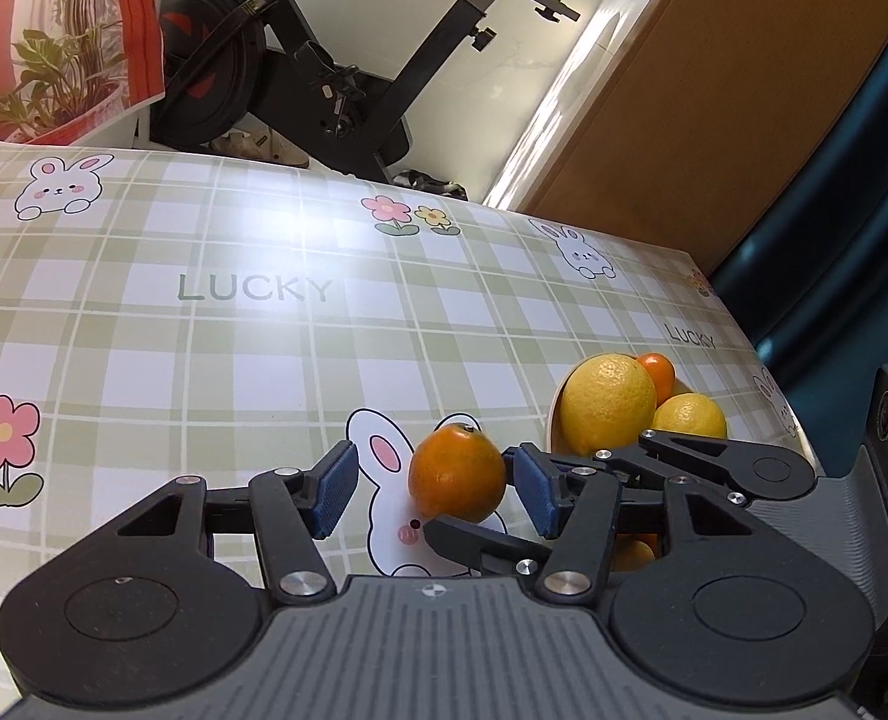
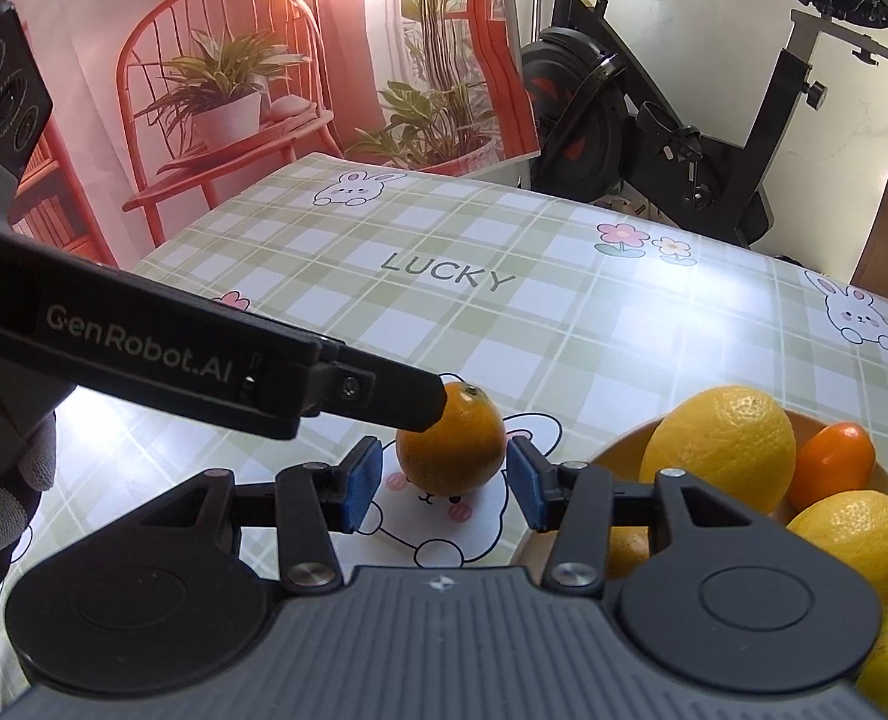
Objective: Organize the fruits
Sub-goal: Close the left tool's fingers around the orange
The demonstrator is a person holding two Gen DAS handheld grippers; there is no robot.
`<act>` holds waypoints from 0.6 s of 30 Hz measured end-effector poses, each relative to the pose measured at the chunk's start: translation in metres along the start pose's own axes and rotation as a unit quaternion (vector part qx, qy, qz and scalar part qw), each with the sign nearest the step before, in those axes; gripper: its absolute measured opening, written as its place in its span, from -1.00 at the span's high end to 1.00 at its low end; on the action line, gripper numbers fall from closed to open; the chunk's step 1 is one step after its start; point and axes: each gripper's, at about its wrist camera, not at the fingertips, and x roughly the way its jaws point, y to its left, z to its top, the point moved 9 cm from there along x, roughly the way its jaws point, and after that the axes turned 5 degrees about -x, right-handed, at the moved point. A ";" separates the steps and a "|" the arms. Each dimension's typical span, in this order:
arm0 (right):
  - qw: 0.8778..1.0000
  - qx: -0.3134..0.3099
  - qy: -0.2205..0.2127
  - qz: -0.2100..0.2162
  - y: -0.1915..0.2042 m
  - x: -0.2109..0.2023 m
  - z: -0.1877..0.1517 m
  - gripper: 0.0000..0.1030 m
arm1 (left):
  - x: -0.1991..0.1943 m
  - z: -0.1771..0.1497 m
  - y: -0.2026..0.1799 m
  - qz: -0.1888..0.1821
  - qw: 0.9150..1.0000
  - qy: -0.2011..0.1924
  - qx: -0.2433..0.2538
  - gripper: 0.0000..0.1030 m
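Right now the orange [image 2: 451, 441] sits on the tablecloth [image 2: 444, 312] between my right gripper's [image 2: 442, 483] narrowly parted pads; my left gripper [image 1: 438, 489] straddles it too, untouching.

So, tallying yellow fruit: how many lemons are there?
2, both in the bowl: a big one at its back left, a smaller one nearer; others may be hidden.
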 end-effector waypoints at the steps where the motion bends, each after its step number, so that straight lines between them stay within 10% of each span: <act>1: 1.000 0.000 0.000 0.000 0.000 0.001 0.000 0.05 | 0.002 -0.001 0.000 -0.004 1.000 0.003 -0.002 -0.08; 18: 1.000 0.006 -0.006 -0.008 0.000 0.009 -0.002 0.06 | 0.017 -0.009 0.000 -0.032 0.999 0.005 -0.006 0.18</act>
